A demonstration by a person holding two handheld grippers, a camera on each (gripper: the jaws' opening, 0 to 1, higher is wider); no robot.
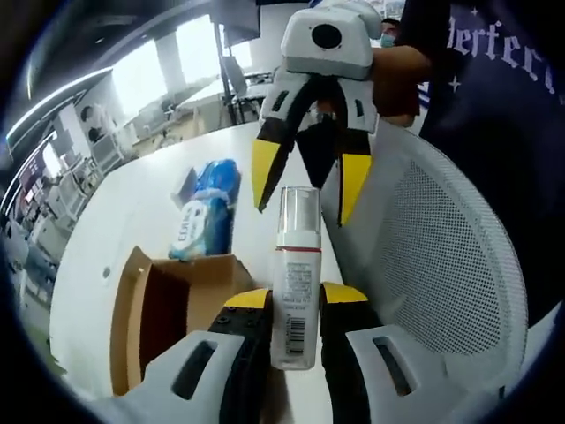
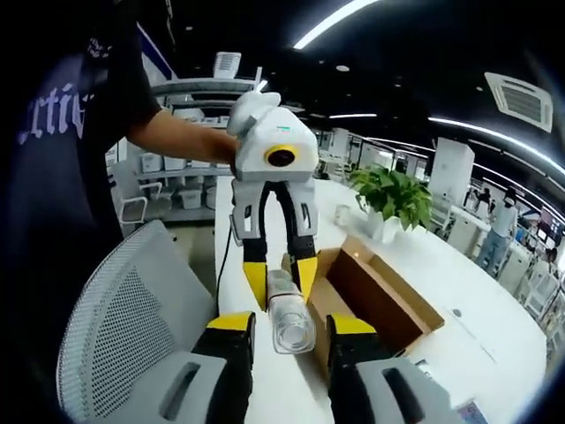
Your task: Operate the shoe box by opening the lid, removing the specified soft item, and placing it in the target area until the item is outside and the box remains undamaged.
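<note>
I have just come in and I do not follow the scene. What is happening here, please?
A person holds a gripper in each hand over a white table. The left gripper is shut on a white bottle with a clear cap, held upright above the table edge. The right gripper is open, its jaws pointing at the cap. The cardboard shoe box lies open on the table, and a blue soft pack rests beyond it. A white mesh chair stands beside the table.
</note>
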